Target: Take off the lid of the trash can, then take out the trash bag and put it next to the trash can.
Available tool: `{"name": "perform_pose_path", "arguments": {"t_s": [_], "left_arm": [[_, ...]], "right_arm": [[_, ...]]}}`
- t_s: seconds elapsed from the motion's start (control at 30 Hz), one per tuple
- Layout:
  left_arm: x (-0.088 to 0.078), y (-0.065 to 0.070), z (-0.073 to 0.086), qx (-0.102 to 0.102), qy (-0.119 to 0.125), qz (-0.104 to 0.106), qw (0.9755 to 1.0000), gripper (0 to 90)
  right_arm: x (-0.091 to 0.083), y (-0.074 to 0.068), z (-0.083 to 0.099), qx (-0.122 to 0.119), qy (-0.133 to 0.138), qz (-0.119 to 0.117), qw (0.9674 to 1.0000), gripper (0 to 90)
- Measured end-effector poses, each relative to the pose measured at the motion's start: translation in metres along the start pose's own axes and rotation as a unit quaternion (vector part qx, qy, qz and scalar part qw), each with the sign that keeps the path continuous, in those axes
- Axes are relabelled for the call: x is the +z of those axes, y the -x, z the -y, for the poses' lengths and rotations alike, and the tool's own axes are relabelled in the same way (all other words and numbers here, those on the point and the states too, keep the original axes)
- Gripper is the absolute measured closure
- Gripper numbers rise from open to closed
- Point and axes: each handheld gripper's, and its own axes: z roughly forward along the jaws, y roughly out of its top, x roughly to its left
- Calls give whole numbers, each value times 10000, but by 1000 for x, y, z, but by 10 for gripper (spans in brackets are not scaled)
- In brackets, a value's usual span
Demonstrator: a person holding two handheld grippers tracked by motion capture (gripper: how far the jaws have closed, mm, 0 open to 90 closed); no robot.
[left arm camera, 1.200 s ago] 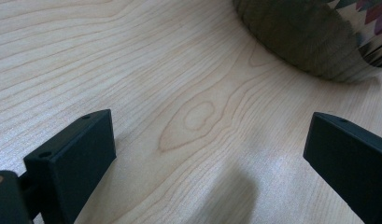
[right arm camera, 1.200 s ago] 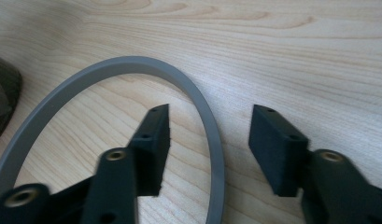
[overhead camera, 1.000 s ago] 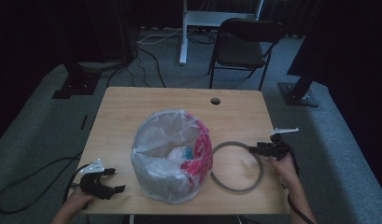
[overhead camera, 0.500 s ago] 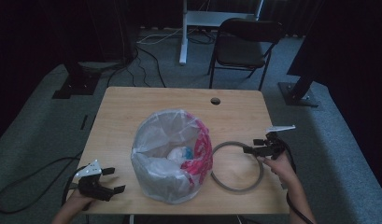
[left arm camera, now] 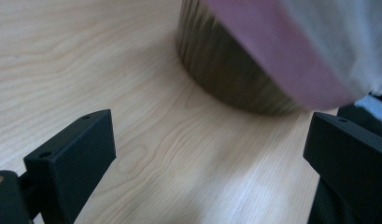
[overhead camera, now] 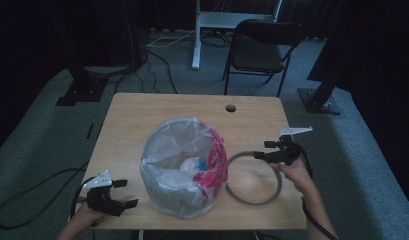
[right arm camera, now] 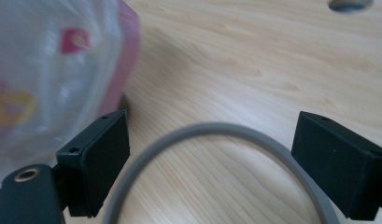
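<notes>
A round bin lined with a translucent white and pink plastic bag (overhead camera: 184,167) stands at the middle front of the wooden table (overhead camera: 142,115). A grey ring (overhead camera: 254,202) lies flat to its right. My right gripper (overhead camera: 266,150) hovers over the ring's far right edge. Its jaws have just been opening and stand wide, with the ring (right arm camera: 146,163) on the table below them, untouched, and the bag (right arm camera: 48,70) to the left. My left gripper (overhead camera: 128,193) is open near the front left corner. It (left arm camera: 207,126) faces the bin's base (left arm camera: 226,74) with nothing between its jaws.
A cable hole (overhead camera: 230,108) sits near the table's far edge. Behind the table stand a folding chair (overhead camera: 262,47) and a desk leg. Stand bases rest on the carpet left and right. A cable (overhead camera: 22,200) loops on the floor at the left.
My right gripper has lifted off the ring's far right edge and drifted slightly left. The ring stays flat. The left gripper has risen a little.
</notes>
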Motion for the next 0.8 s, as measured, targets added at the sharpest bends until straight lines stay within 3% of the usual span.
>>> {"name": "perform_pose_path", "arguments": {"t_s": [0.13,0.23,0.3,0.37,0.63,0.7,0.8], "left_arm": [[-6,12,-11,65,281,40,9996,21],[-9,22,-23,86,370,-143,9992,0],[-10,29,-28,95,412,-1,9991,0],[-9,36,-33,185,415,-26,9990,0],[-2,58,-48,449,541,117,9975,0],[0,59,-50,455,567,143,9973,0],[3,59,-51,475,570,121,9972,0]], "right_arm": [[-5,-9,-15,-161,150,-38,9998,111],[-9,-18,-31,-326,215,-52,9992,111],[-13,-25,-41,-458,249,-137,9985,111],[-17,-32,-50,-564,335,-189,9977,111],[-30,-83,-94,-1081,724,-763,9886,111],[-26,-97,-104,-1201,705,-912,9860,111],[-13,-111,-115,-1266,610,-998,9850,111]]}}
